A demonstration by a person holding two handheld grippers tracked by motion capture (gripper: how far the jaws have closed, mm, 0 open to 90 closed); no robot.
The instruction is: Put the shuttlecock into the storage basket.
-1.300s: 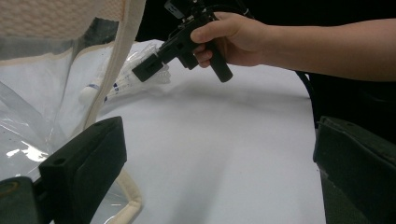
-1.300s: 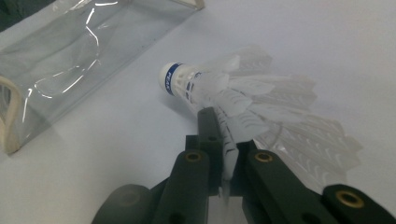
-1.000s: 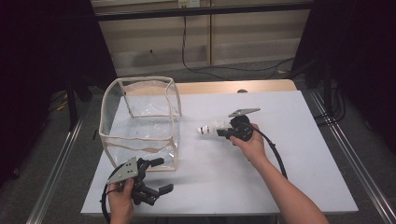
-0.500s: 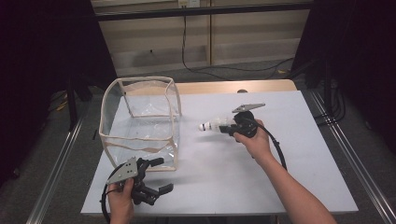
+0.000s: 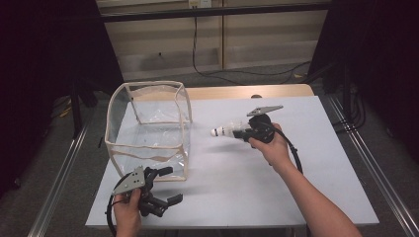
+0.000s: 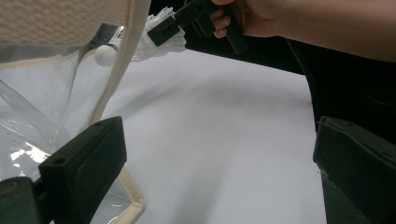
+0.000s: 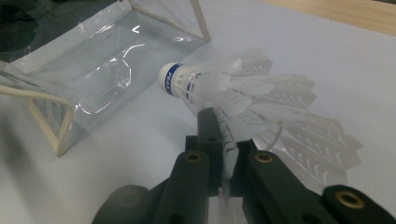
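Right gripper view: shuttlecock [image 7: 224,88] is pinched by its feathers in the closed right hand-held gripper [image 7: 224,154], cork aimed at the clear bag [image 7: 93,70] at upper left, likely for insertion. Left hand-held gripper [image 5: 165,185] is held open, empty.

Worktop [image 5: 316,187]: white sheet surface; a strip of bare wood [image 5: 276,92] shows along its 12 o'clock edge. A small dark disc [image 5: 256,97] sits on that strip where wood meets white.

Rails [image 5: 58,182]: one metal rail runs along the worktop's 9 o'clock side, and a second [image 5: 368,170] runs along the 3 o'clock side.

Wall panel [image 5: 257,44]: pale, behind the worktop at 12 o'clock. A black cable [image 5: 194,44] hangs down its face and trails across the floor [image 5: 232,80] toward 2 o'clock.

Surroundings: dark at 9 o'clock and 3 o'clock.
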